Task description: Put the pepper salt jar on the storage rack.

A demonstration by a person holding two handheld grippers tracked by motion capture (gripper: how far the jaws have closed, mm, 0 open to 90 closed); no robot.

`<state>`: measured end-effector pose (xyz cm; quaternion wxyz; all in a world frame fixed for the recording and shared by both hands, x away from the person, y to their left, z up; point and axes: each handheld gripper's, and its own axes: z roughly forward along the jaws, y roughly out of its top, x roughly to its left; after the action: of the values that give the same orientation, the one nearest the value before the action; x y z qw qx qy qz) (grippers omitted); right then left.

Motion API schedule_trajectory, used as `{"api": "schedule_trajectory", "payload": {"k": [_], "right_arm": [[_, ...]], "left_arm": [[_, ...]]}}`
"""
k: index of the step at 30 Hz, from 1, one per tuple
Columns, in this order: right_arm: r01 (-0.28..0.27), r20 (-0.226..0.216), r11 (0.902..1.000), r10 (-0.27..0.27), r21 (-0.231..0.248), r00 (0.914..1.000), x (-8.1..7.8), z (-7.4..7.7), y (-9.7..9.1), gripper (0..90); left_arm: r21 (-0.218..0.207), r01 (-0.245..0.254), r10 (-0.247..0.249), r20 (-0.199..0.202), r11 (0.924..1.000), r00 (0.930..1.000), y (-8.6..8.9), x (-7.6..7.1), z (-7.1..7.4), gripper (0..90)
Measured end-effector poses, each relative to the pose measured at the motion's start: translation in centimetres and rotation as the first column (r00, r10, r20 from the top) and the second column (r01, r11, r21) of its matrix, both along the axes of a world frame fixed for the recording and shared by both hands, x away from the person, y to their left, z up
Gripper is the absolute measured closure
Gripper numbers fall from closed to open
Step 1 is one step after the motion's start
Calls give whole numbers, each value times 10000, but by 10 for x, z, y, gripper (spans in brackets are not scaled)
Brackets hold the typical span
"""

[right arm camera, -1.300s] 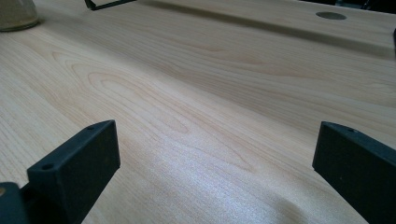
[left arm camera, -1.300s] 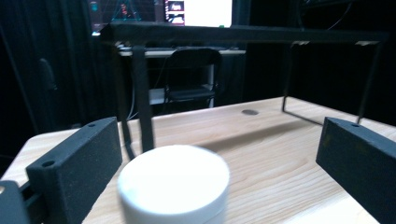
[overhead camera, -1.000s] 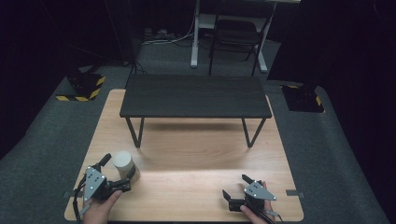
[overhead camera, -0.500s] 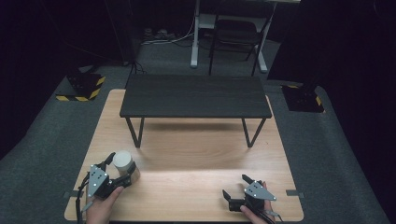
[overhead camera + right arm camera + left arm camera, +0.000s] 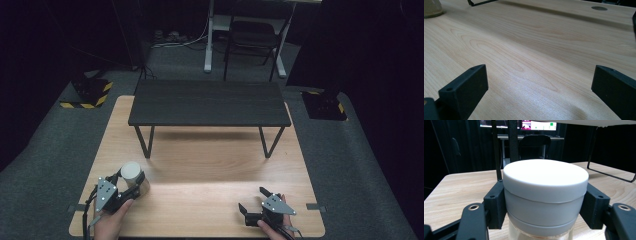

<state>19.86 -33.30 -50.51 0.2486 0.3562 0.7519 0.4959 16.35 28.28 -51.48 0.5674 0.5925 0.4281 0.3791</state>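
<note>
A jar with a white lid [image 5: 131, 170] and clear glass body stands at the front left of the wooden table [image 5: 210, 165]. My left gripper [image 5: 131, 181] has just been closing around it. In the left gripper view its black pads [image 5: 495, 207] press on both sides of the lid [image 5: 545, 180], so it is shut on the jar. My right gripper [image 5: 252, 199] rests low at the front right, open, with bare wood between its fingers [image 5: 465, 87]. The jar's glass base [image 5: 431, 8] shows far off in the right gripper view.
A low black bench [image 5: 210, 102] on thin metal legs stands across the far half of the table. Behind the table are a chair [image 5: 255, 35] and a desk, and yellow-and-black striped blocks [image 5: 90, 92] lie on the grey floor at either side.
The left gripper's jaws have closed in onto the jar's lid. The jar has stayed in its place, and the right gripper has not moved.
</note>
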Motion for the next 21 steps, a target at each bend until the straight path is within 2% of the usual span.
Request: {"api": "schedule_trajectory", "payload": {"k": [4,10,12,13,15,17,18,19,20,21], "right_arm": [[12,-14,10000,-12,16,10000,0,0,0,4],[13,-29,10000,-12,53,10000,0,0,0,4],[11,-30,10000,-11,57,10000,0,0,-1,4],[-4,-27,10000,4,61,10000,0,0,-1,4],[-27,-8,10000,27,59,10000,0,0,-1,4],[-28,-7,10000,28,69,10000,0,0,-1,4],[-28,-7,10000,28,69,10000,0,0,-1,4],[-37,-4,10000,37,49,10000,0,0,-1,4],[-37,-4,10000,37,49,10000,0,0,-1,4],[-73,-12,10000,73,47,10000,1,0,-1,4]], "left_arm": [[-88,-96,96,30,9999,9999,-2,-1,-1,340],[-292,-218,207,-360,9993,9991,-3,-2,8,342],[-232,-221,212,-385,9995,9990,-5,-3,11,342],[-32,-171,170,-364,9998,9992,-9,-5,22,342],[-7,-161,160,-359,9999,9992,-9,-5,23,342],[8,-66,67,-287,10000,9996,-12,-9,38,342],[8,-66,67,-287,10000,9996,-12,-9,38,342],[-43,-31,30,-328,10000,9995,-14,-10,50,342],[-43,-31,30,-328,10000,9995,-14,-10,50,342],[45,-10,12,-358,10000,9994,-17,-10,62,342]]}}
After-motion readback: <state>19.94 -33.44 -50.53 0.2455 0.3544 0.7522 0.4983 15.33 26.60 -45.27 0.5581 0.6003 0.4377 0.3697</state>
